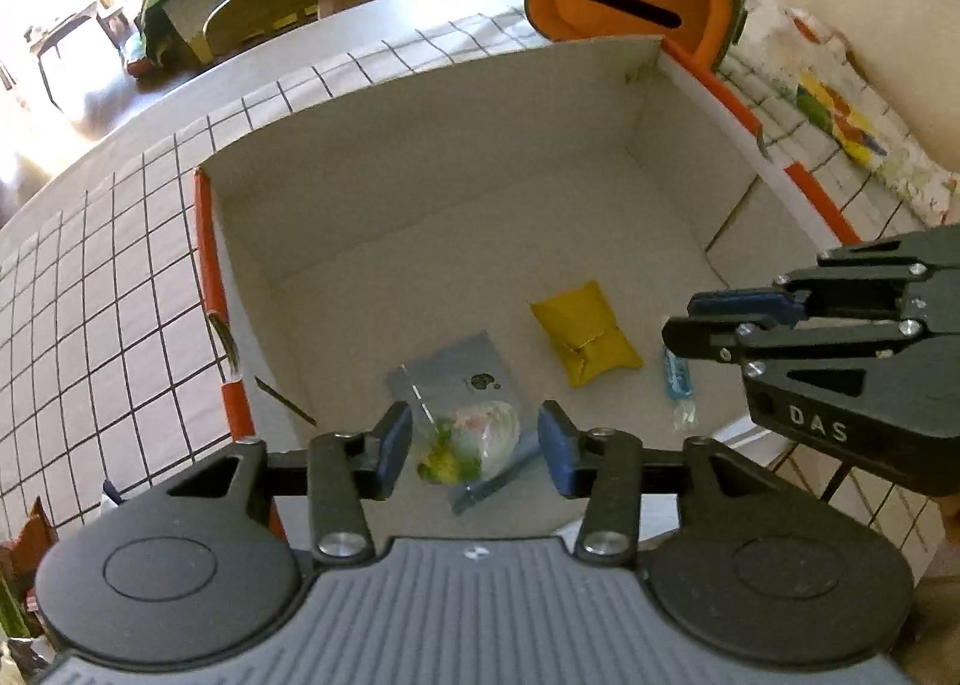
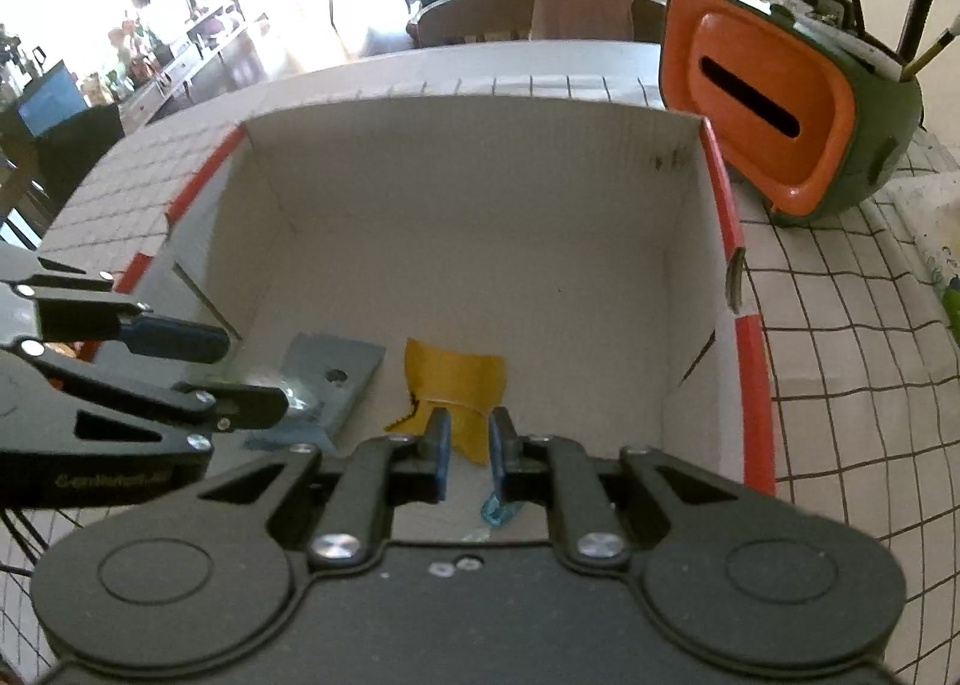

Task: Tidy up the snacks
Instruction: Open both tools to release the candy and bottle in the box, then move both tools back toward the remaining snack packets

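Observation:
An open white cardboard box (image 1: pixel 456 144) with orange edges stands on a grid-pattern tablecloth. On its floor lie a clear bag of coloured candy on a blue-grey header card (image 1: pixel 474 439), a yellow pouch (image 1: pixel 585 340) and a small blue wrapped candy (image 1: pixel 678 373). My left gripper (image 1: pixel 474 454) is open and hovers above the candy bag. My right gripper (image 2: pixel 468 454) is open and empty over the box's near side, above the yellow pouch (image 2: pixel 456 385) and the blue candy (image 2: pixel 497 511). The right gripper also shows in the left wrist view (image 1: pixel 714 319). The left gripper shows in the right wrist view (image 2: pixel 222 373).
An orange and green container (image 1: pixel 636 0) with a dark slot leans behind the box's far right corner (image 2: pixel 774 102). A colourful printed cloth (image 1: pixel 840 114) lies on the table to the right. Chairs (image 1: pixel 264 6) stand beyond the table's far edge.

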Action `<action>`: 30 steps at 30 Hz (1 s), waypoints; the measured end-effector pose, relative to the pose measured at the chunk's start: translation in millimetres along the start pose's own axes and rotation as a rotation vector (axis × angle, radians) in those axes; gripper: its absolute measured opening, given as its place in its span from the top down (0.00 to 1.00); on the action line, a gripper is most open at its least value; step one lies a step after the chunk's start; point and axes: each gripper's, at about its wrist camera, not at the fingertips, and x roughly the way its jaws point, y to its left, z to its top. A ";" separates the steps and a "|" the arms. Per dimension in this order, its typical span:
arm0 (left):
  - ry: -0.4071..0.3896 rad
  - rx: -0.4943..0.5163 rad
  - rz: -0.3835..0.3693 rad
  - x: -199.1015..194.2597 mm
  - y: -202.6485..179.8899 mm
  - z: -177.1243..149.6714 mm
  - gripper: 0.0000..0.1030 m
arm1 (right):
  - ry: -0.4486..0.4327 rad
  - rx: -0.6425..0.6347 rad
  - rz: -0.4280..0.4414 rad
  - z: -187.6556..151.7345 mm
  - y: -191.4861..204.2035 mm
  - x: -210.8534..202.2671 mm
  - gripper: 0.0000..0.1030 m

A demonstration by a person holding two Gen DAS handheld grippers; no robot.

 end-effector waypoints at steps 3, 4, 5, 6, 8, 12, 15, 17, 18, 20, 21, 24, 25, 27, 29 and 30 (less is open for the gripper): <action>-0.019 -0.014 0.002 -8.1 2.3 -1.7 0.53 | -0.019 -0.002 0.016 1.3 -2.1 -9.1 0.84; -0.030 -0.017 0.000 -12.2 3.5 -3.2 0.53 | -0.027 0.000 0.020 1.2 -1.3 -12.6 0.82; -0.041 -0.022 0.004 -16.9 4.8 -4.8 0.51 | -0.035 0.004 0.029 0.2 -0.1 -18.1 0.82; -0.050 -0.027 0.006 -20.7 6.2 -6.1 0.49 | -0.044 0.009 0.041 0.5 -0.6 -22.8 0.81; -0.064 -0.034 0.003 -28.0 9.0 -9.6 0.48 | -0.064 0.009 0.061 0.1 1.3 -32.1 0.81; -0.087 -0.064 0.005 -40.7 14.6 -16.0 0.48 | -0.099 -0.004 0.085 -1.1 9.5 -46.7 0.80; -0.110 -0.084 0.006 -52.4 18.0 -22.2 0.48 | -0.124 -0.017 0.096 -1.4 15.8 -56.8 0.80; -0.129 -0.096 0.009 -61.2 19.5 -26.4 0.48 | -0.139 -0.024 0.101 -1.2 19.9 -62.6 0.79; -0.138 -0.099 0.013 -65.1 20.4 -28.3 0.48 | -0.146 -0.027 0.106 -1.3 21.9 -65.1 0.79; -0.155 -0.107 0.022 -74.7 22.4 -33.2 0.46 | -0.162 -0.036 0.116 -2.3 28.1 -71.9 0.79; -0.165 -0.112 0.025 -80.3 24.4 -37.0 0.45 | -0.171 -0.041 0.120 -2.4 31.2 -74.8 0.79; -0.194 -0.124 0.034 -94.8 26.6 -46.1 0.43 | -0.192 -0.052 0.131 -2.3 40.0 -80.1 0.77; -0.205 -0.127 0.041 -100.0 27.8 -49.8 0.43 | -0.198 -0.055 0.136 -3.1 43.2 -81.5 0.76; -0.222 -0.135 0.052 -110.1 31.4 -57.1 0.41 | -0.207 -0.063 0.152 -3.0 50.0 -83.2 0.72; -0.237 -0.150 0.060 -119.4 36.2 -63.8 0.38 | -0.214 -0.066 0.169 -2.7 57.0 -84.1 0.67; -0.245 -0.157 0.060 -124.0 38.9 -67.5 0.37 | -0.218 -0.067 0.180 -2.3 60.1 -84.2 0.63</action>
